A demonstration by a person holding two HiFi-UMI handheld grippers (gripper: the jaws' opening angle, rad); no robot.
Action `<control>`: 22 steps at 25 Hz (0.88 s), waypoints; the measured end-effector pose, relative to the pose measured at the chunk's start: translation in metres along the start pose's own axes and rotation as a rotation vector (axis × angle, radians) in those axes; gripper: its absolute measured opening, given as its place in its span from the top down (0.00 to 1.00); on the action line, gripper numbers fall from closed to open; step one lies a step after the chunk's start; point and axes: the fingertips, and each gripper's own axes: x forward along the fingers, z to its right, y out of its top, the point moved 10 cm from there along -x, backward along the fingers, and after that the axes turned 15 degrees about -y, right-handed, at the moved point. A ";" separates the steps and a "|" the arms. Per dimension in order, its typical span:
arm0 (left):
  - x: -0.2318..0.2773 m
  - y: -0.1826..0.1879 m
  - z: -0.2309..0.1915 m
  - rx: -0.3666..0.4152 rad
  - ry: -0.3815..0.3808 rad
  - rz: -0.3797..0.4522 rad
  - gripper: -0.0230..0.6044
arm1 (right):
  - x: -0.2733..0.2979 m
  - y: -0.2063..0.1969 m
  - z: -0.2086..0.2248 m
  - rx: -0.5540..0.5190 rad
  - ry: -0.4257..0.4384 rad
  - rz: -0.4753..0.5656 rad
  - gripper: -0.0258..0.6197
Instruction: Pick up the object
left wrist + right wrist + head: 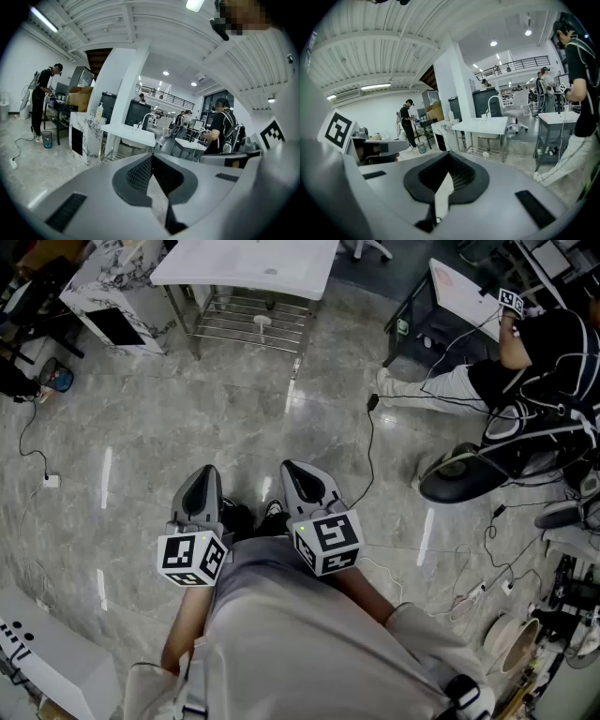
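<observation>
The left gripper (206,474) and right gripper (292,470) hang side by side, near the body, over the grey floor (178,418). Each has its jaws clenched together with nothing between them. A white table (253,263) stands far ahead. I cannot tell which thing is the task's.

Grey left gripper (205,474) (black-white marker cube (192,559)); marbled grey floor (187,418)

The head view looks steeply down, left gripper (207,471) and right gripper (291,468) close at lower centre. Both gripper views face level across the room; all three share the white table (281,259) (129,134) (483,125).
</observation>
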 end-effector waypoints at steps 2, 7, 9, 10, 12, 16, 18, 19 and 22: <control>0.001 0.002 -0.001 -0.011 -0.007 0.005 0.96 | 0.006 0.004 0.003 -0.004 0.003 0.001 0.95; 0.006 0.005 0.001 -0.026 -0.012 0.011 0.96 | 0.013 0.007 0.012 -0.011 0.000 0.000 0.95; 0.006 0.004 0.001 -0.035 -0.007 0.008 0.96 | 0.015 0.006 0.014 -0.009 -0.006 -0.010 0.95; 0.005 0.003 0.001 -0.040 -0.004 0.006 0.96 | 0.017 0.005 0.016 -0.004 -0.010 -0.017 0.95; 0.007 0.000 -0.001 -0.051 0.005 0.003 0.96 | 0.022 0.002 0.019 0.016 -0.011 -0.032 0.95; 0.021 -0.005 -0.011 -0.045 0.031 -0.041 0.96 | 0.038 0.000 0.027 0.084 0.009 -0.071 0.95; 0.029 -0.003 -0.017 -0.038 0.030 -0.075 0.96 | 0.045 0.000 0.027 0.099 0.020 -0.085 0.95; 0.033 -0.002 -0.020 -0.041 0.021 -0.078 0.96 | 0.049 0.001 0.028 0.104 0.034 -0.086 0.95; 0.048 0.002 -0.027 -0.047 -0.012 -0.061 0.96 | 0.057 0.008 0.031 0.101 0.089 -0.054 0.95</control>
